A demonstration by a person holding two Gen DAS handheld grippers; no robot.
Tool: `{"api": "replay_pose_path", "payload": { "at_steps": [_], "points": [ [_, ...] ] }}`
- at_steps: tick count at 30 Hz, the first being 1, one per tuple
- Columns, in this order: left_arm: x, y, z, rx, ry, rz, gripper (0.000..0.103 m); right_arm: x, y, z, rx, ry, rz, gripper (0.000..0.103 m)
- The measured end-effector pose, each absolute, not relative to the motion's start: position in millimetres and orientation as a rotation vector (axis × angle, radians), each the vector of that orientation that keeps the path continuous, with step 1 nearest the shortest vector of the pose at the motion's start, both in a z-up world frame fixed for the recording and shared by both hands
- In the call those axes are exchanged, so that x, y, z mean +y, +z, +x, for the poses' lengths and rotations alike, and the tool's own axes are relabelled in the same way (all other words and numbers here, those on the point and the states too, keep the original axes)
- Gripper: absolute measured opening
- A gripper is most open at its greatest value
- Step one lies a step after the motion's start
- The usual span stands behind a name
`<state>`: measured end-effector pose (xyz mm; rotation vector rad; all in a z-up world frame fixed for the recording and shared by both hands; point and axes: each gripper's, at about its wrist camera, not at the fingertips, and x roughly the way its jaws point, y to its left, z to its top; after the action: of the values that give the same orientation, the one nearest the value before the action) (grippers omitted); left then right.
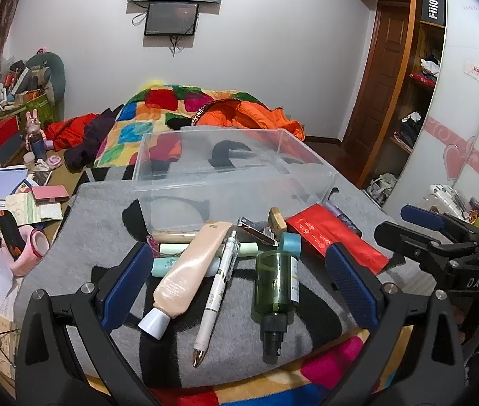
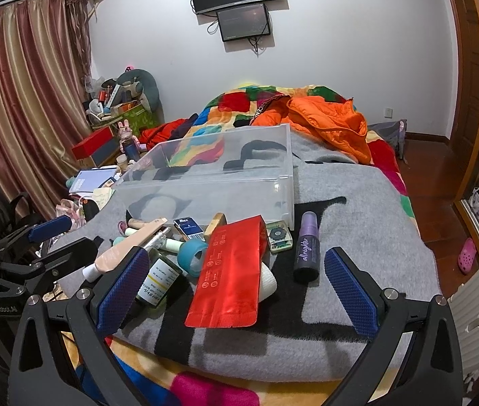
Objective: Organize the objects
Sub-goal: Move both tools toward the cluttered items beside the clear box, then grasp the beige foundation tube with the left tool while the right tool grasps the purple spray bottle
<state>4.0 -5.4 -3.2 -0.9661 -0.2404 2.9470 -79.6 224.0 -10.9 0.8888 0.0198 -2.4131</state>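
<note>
A clear plastic bin (image 1: 232, 182) (image 2: 205, 189) stands empty on the grey blanket. In front of it lies a heap of small items: a peach tube (image 1: 188, 264), a white pen (image 1: 217, 291), a green spray bottle (image 1: 275, 284) (image 2: 158, 280), a red foil packet (image 1: 336, 237) (image 2: 232, 270), a purple spray bottle (image 2: 307, 247) and a teal tape roll (image 2: 194, 255). My left gripper (image 1: 236, 284) is open and empty, just short of the tube, pen and green bottle. My right gripper (image 2: 236, 284) is open and empty, over the near end of the red packet.
The bed holds a colourful quilt (image 1: 158, 118) and an orange jacket (image 2: 327, 121) behind the bin. A cluttered low table (image 1: 9, 203) with papers and boxes stands to the left. A wardrobe (image 1: 418, 84) stands to the right. Each gripper shows in the other's view (image 1: 442, 237) (image 2: 36, 247).
</note>
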Motion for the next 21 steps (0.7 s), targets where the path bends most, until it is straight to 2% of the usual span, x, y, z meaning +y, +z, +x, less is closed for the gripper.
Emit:
{"api": "replay_pose_path", "payload": {
  "at_steps": [11, 13, 15, 21],
  "points": [
    [-27, -15, 0, -0.302, 2.950, -0.979, 0.103, 231, -18, -96, 0.017, -2.435, 0.911, 0.103],
    [-34, -16, -1, -0.305, 2.972, -0.982, 0.098, 234, -20, -101, 0.012, -2.458, 0.915, 0.103],
    [-40, -18, -5, -0.304, 2.982, -1.008, 0.083, 238, -22, -106, 0.009, -2.478, 0.921, 0.103],
    [-56, -29, -15, -0.354, 2.967, -1.073, 0.081, 248, -34, -127, -0.010, -2.531, 0.968, 0.102]
  ]
}}
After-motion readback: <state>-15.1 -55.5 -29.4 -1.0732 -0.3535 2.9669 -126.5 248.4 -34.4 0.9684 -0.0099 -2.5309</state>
